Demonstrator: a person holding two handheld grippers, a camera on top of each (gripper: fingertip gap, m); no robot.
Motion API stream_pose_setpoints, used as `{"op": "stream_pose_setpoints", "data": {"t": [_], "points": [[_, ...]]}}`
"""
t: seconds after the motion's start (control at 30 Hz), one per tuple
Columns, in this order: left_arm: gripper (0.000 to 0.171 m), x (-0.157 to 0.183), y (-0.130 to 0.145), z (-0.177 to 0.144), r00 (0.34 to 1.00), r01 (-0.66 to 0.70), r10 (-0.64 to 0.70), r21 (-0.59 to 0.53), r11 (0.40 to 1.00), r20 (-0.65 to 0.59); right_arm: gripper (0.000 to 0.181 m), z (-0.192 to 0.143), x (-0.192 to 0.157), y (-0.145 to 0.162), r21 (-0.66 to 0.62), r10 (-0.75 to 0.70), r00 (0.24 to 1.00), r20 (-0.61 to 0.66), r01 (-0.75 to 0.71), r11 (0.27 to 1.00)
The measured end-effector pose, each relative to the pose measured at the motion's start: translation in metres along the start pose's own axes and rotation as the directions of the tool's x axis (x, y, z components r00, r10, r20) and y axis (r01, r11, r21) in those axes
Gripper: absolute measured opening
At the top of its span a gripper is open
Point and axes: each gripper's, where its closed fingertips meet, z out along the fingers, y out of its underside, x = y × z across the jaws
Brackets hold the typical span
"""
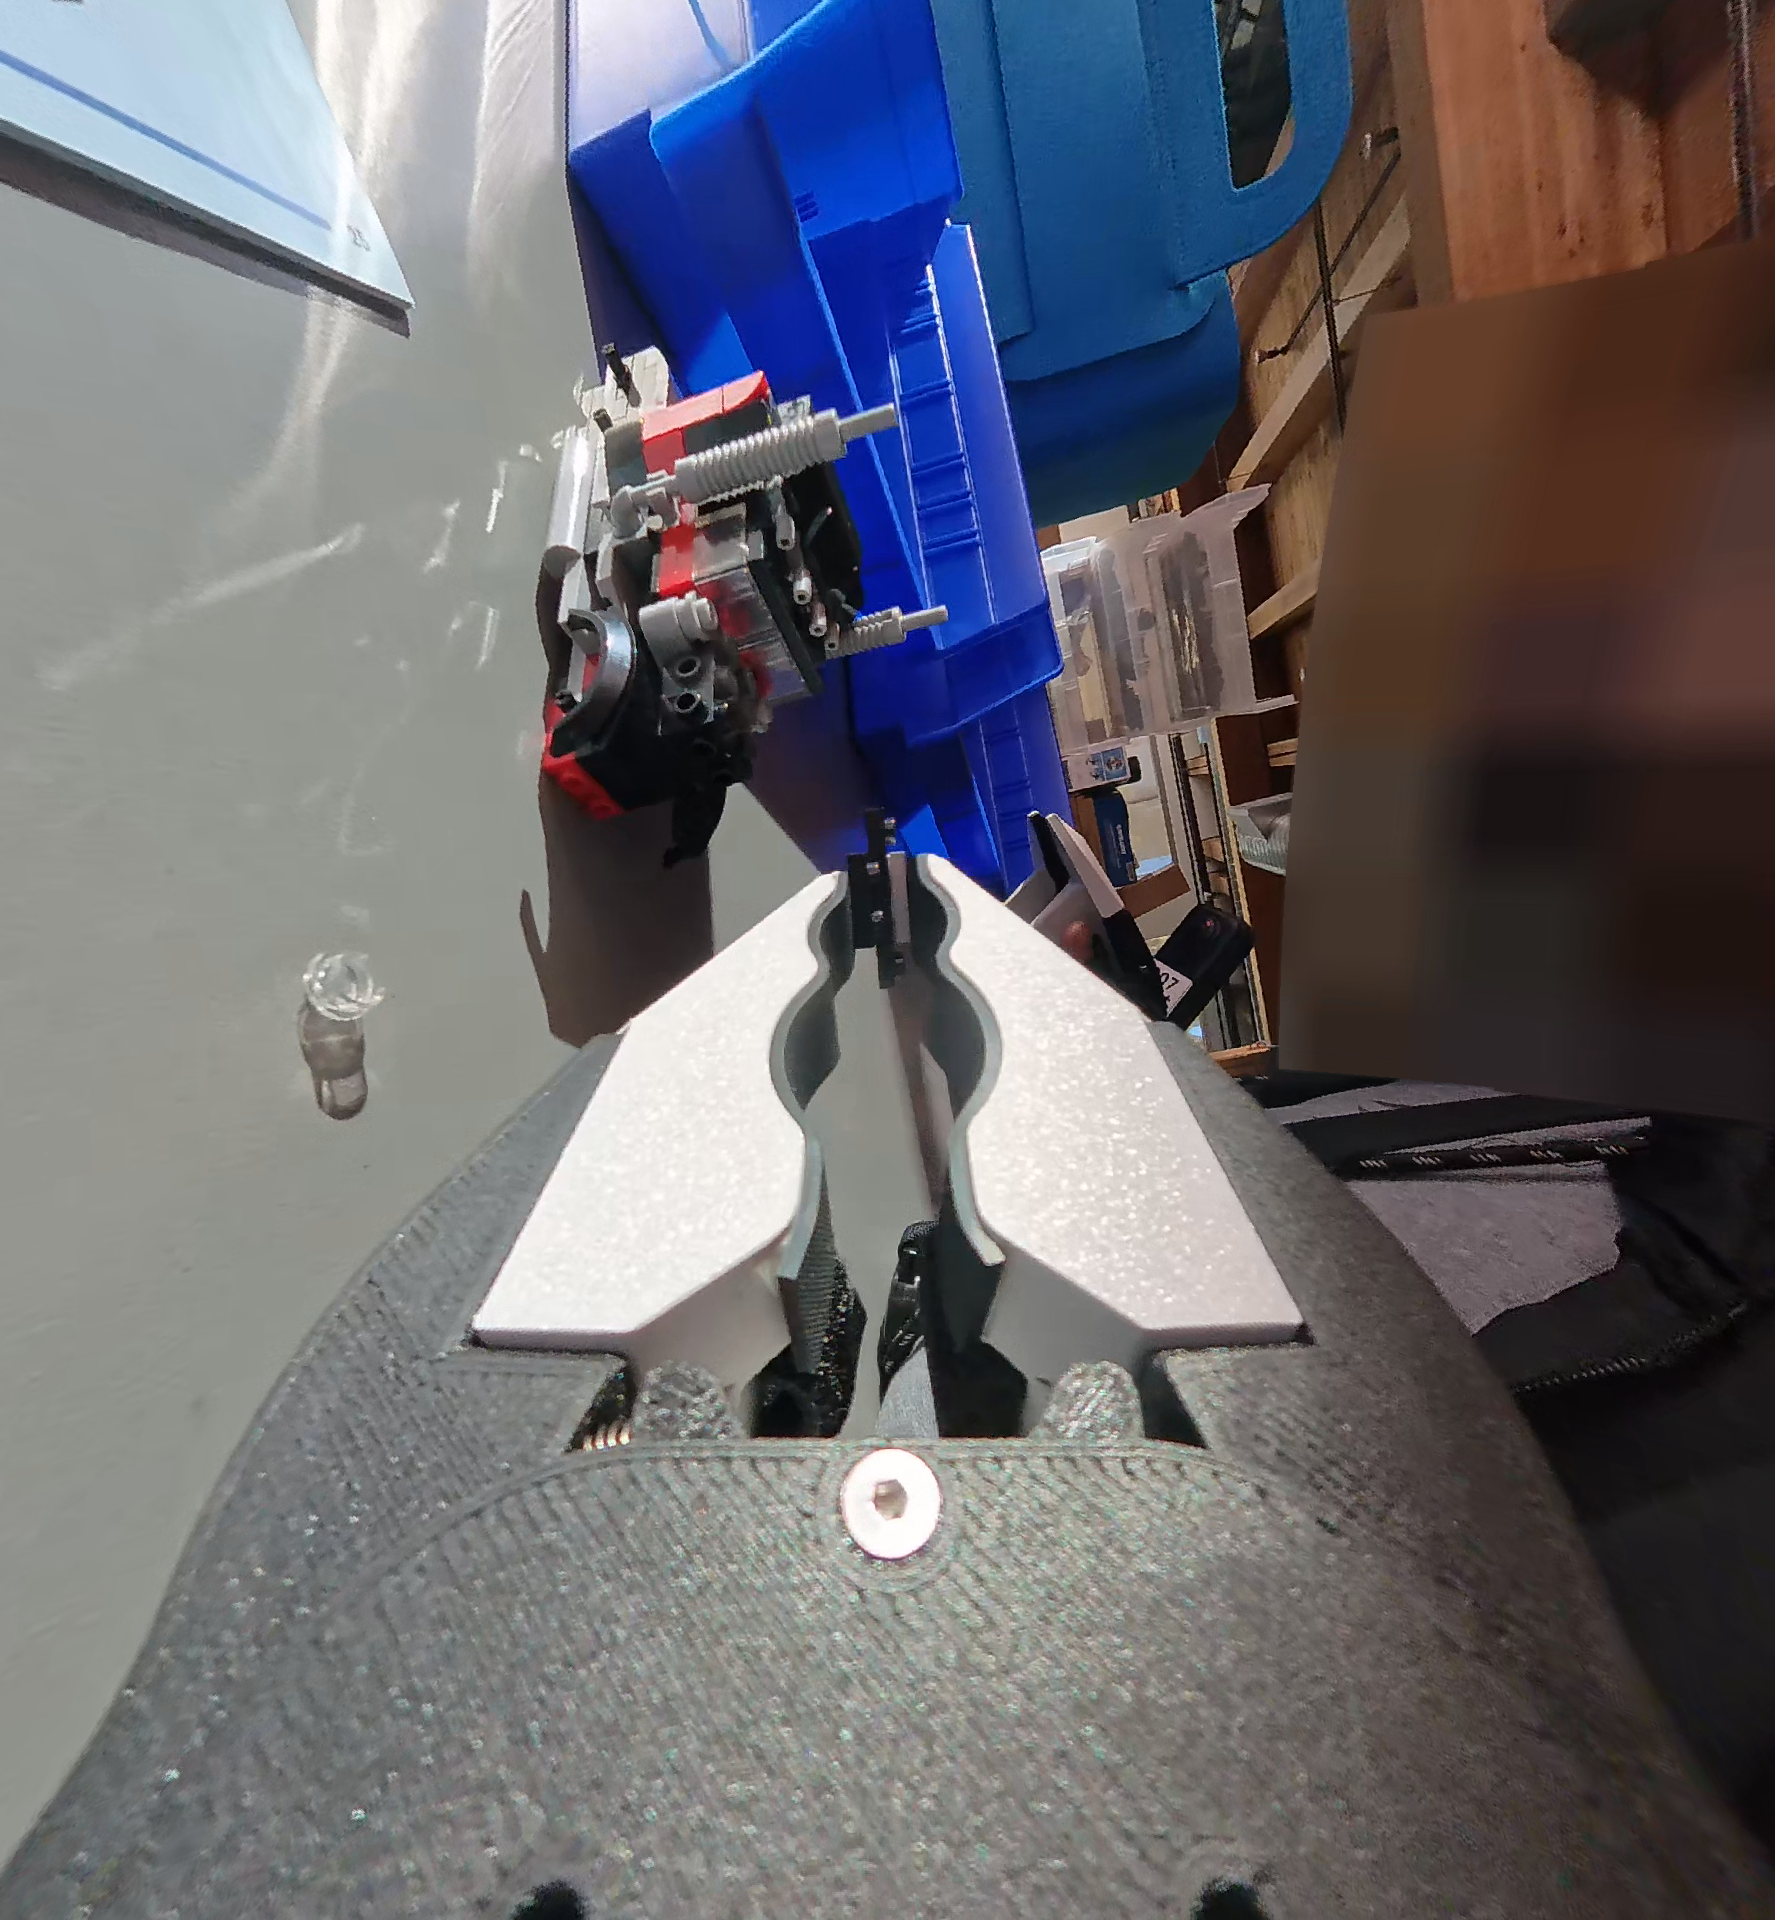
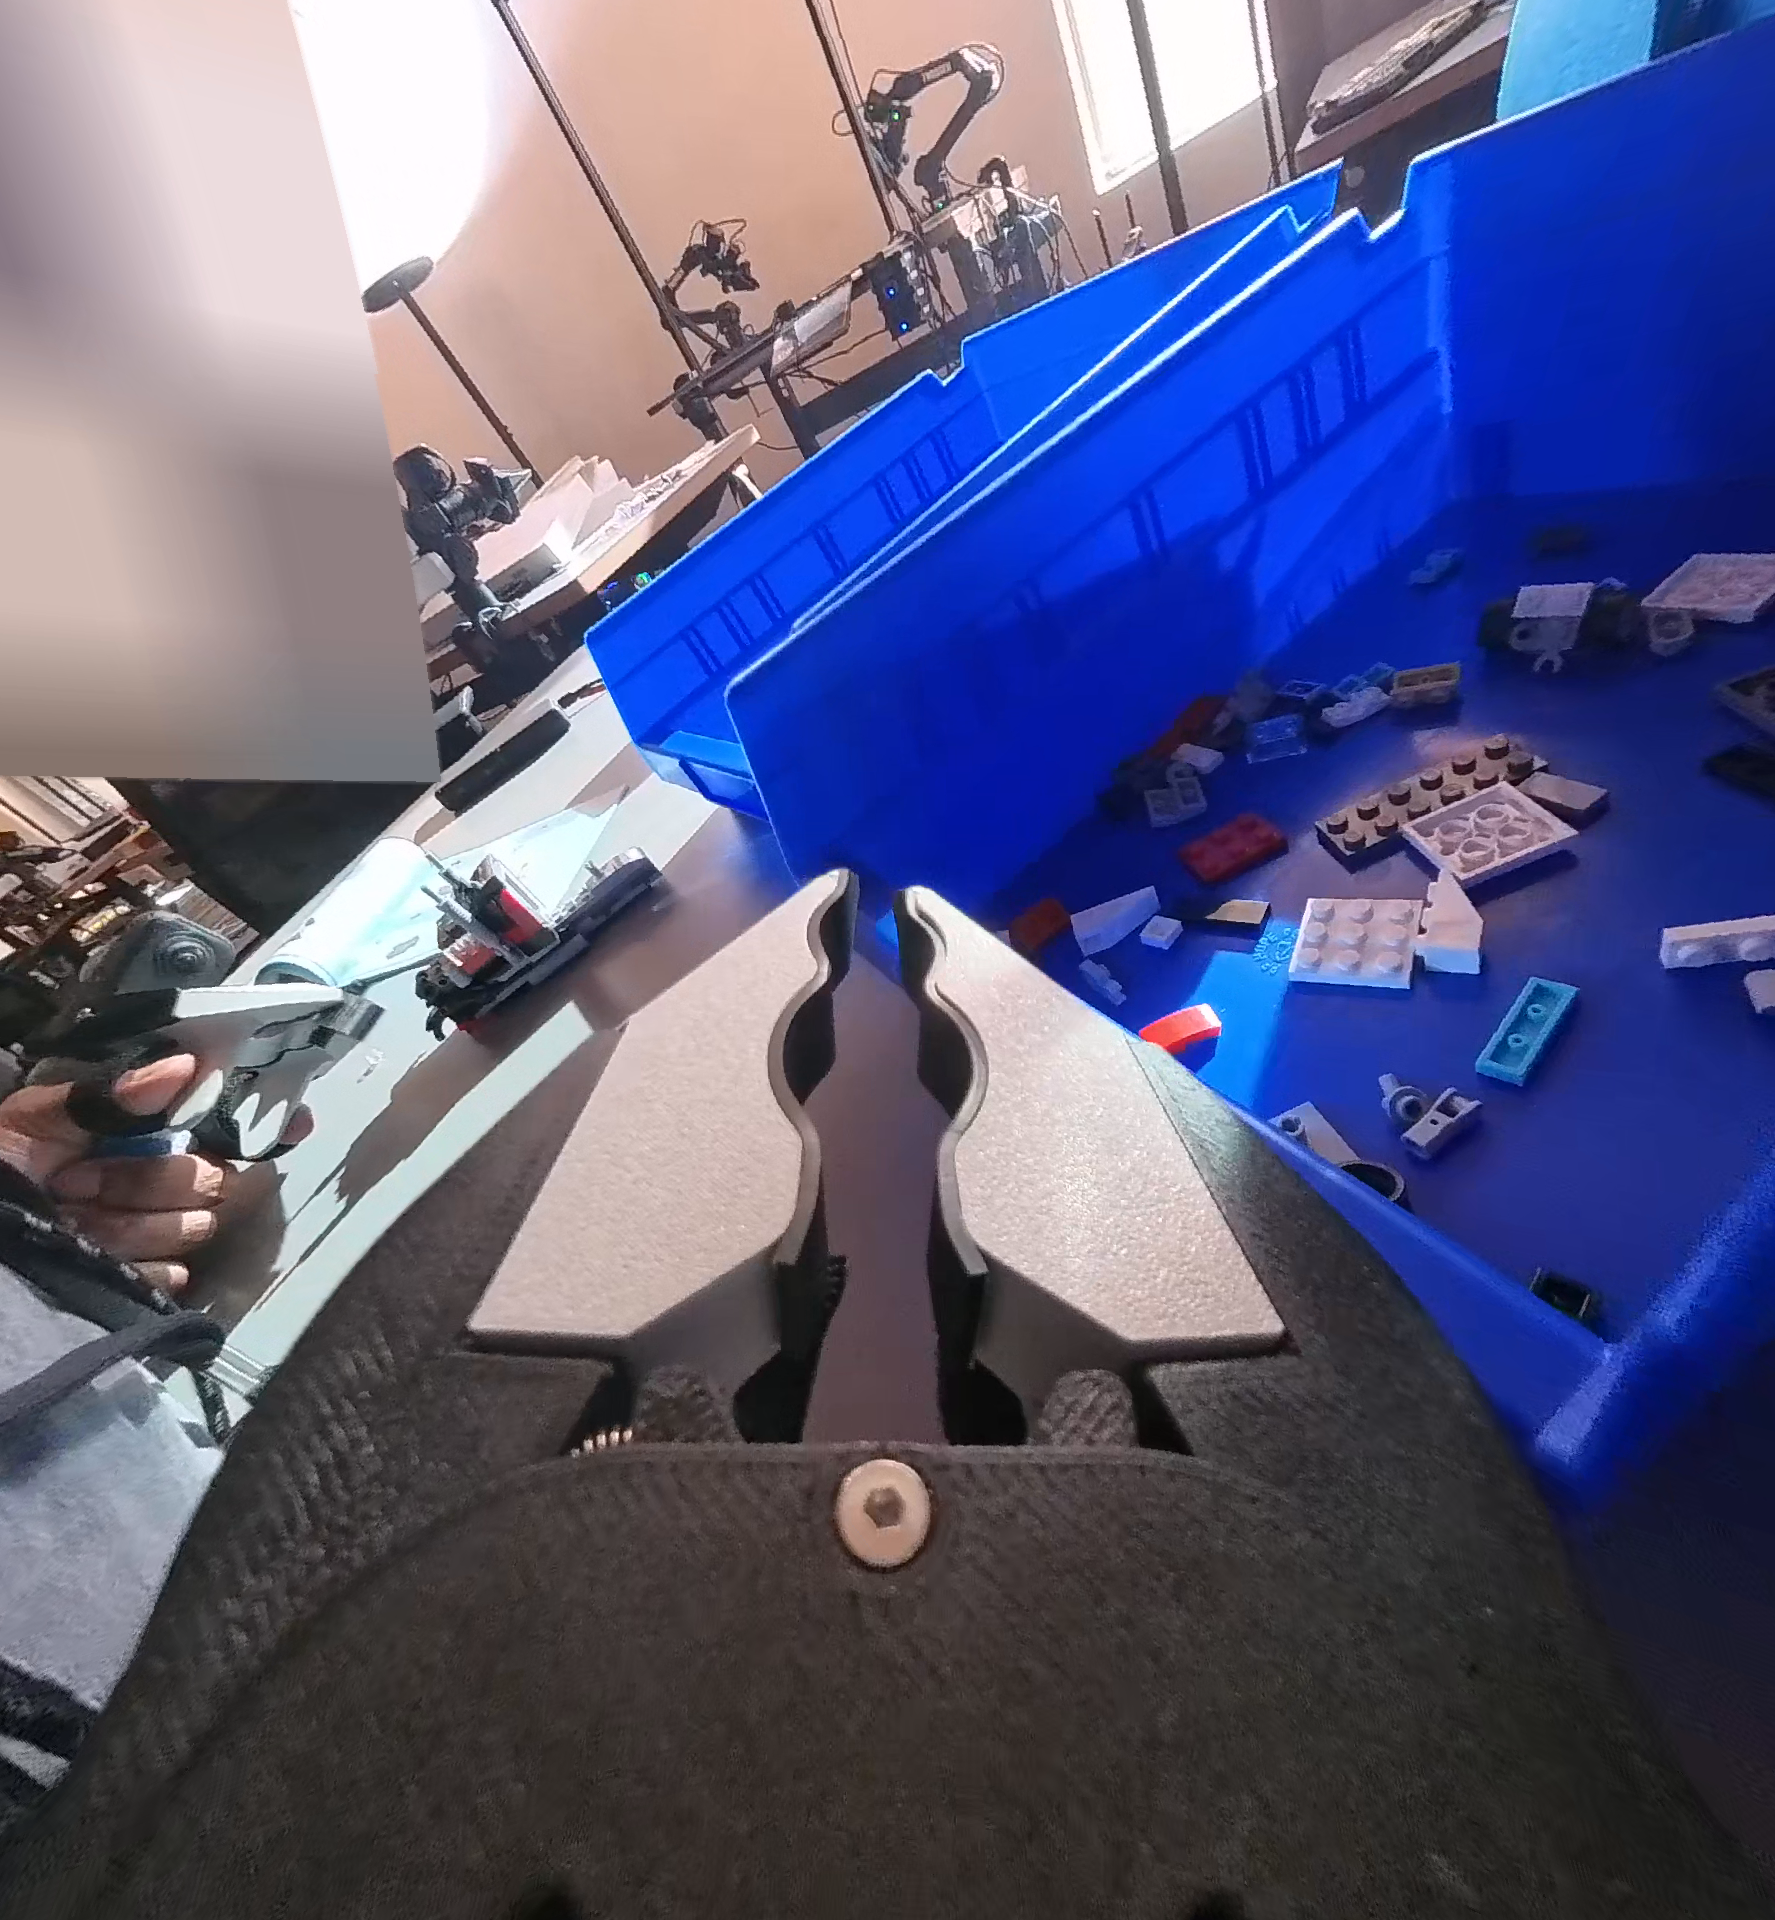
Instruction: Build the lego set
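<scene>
The part-built lego model (image 1: pixel 696 592), red, black and grey with grey ribbed axles, lies on the grey table ahead of my left gripper (image 1: pixel 888 883). That gripper is shut on a small black lego piece (image 1: pixel 877 920), which sticks out past the fingertips, short of the model. My right gripper (image 2: pixel 875 904) hangs by the near wall of a blue bin (image 2: pixel 966 727), its jaws a narrow gap apart with nothing between them. In the right wrist view the model (image 2: pixel 519 935) and the left gripper (image 2: pixel 343 1013) show at the left.
The bin holds several loose lego pieces (image 2: pixel 1382 883), white, grey, black and red. More blue bins (image 1: pixel 862 312) stand behind the model. A small clear piece (image 1: pixel 337 1023) lies on the table at left. An instruction booklet (image 1: pixel 135 135) lies at the far left. My hands' fingertips stand some 30 cm from each other.
</scene>
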Motion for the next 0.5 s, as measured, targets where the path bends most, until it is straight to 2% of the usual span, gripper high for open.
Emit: {"op": "stream_pose_setpoints", "data": {"t": [0.5], "points": [[0.01,0.014,-0.012,-0.017,0.994,0.045,-0.034,0.096,0.994,-0.108,0.007,0.009,-0.005,0.011,-0.079,-0.054,0.998,-0.008,0.053,0.995]]}}
